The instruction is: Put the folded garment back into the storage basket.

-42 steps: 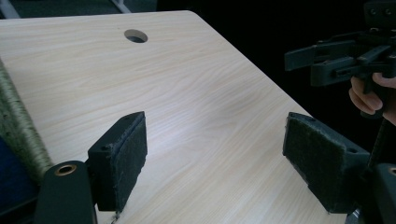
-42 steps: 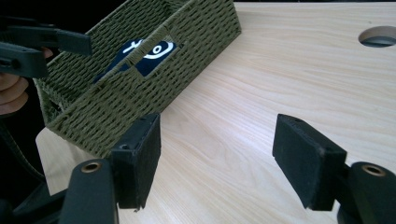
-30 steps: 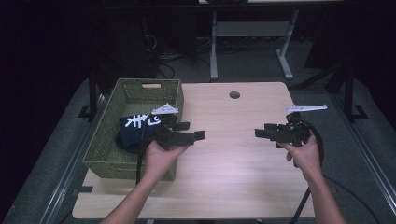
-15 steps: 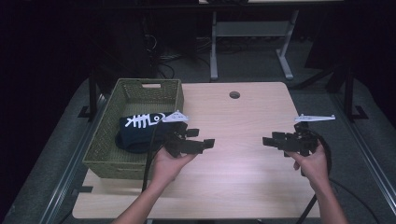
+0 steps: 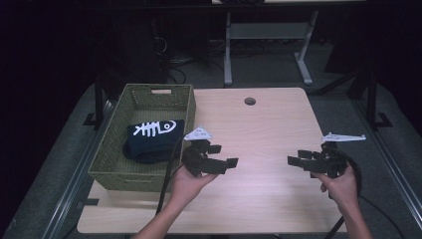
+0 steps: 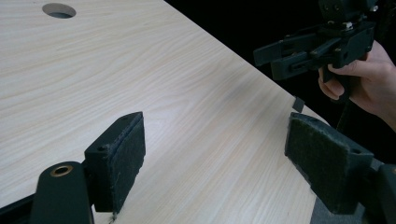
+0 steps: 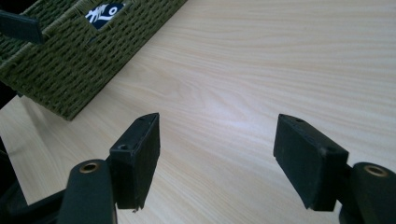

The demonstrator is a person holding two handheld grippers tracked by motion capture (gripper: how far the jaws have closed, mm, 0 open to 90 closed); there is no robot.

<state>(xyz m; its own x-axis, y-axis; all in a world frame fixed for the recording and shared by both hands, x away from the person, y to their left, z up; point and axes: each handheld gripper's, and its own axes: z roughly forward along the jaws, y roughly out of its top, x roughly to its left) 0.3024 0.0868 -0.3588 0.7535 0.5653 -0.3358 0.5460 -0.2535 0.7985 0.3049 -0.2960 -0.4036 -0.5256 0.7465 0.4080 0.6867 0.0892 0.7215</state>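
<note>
both hands have drawn back toward the person over the bare counter, left gripper and right gripper facing each other with fingers spread wide and empty, likely done since the dark fish-bone cloth lies in the woven basket.

Probably a lab: bare table, dark floor cables.

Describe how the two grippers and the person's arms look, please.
Both grippers, left gripper and right gripper, are matte black, with flat rectangular jaw pads faced in dark felt-like material. Each carries a pale grey three-cornered plate on top and trails a black cable. The forearms are bare; no sleeves are visible.
</note>
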